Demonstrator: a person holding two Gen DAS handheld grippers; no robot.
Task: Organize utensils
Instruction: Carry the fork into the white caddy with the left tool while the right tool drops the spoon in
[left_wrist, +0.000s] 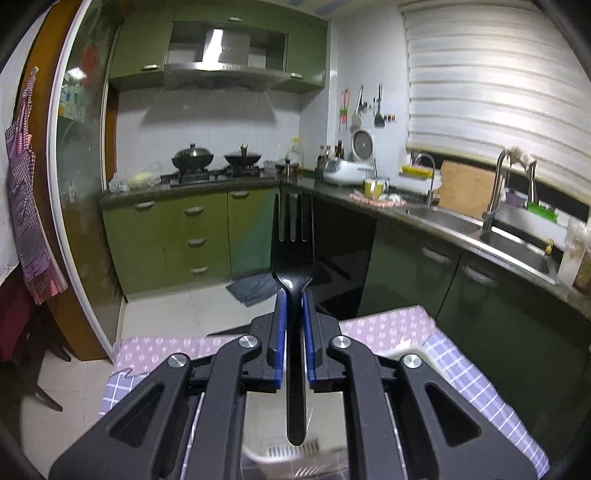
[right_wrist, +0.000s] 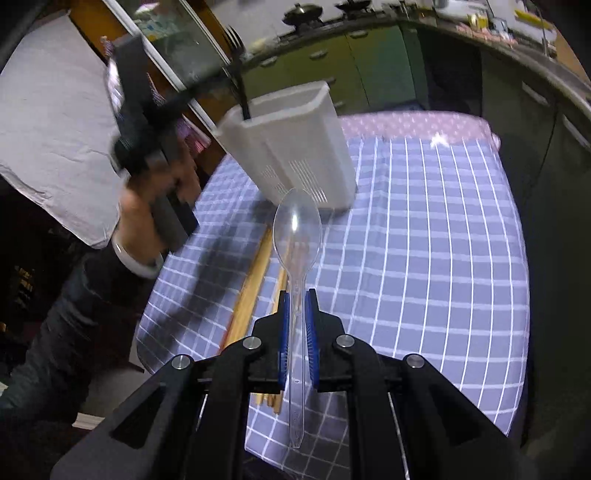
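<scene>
Pinching a black fork (left_wrist: 292, 254) by its neck, the left tool (left_wrist: 293, 295) holds it with the tines pointing far, toward green cabinets (left_wrist: 177, 236) and a steel sink (left_wrist: 517, 240) along the kitchen's far and right sides. The fork is flat, matte plastic with four tines; its handle runs back between the blue pads. In the right view the fork's handle end sits just over the rim of the caddy (right_wrist: 295, 147), at its far left corner; whether it touches is unclear.

The right tool (right_wrist: 298, 295) is pressed onto a clear spoon (right_wrist: 297, 236), thin glossy plastic with an oval bowl pointing far and a tapering handle. It hangs above the tabletop (right_wrist: 424, 258), which is covered in a blue cloth with a white grid and a pink patterned edge at the far side.

The caddy is a white, ribbed plastic bin with slotted vents low on its walls, standing far of the spoon. Pale wooden chopsticks (right_wrist: 255, 291) lie on the cloth at the near left, partly under the spoon and right tool. A person's hand (right_wrist: 162, 192) grips the left tool at the left, blurred.
</scene>
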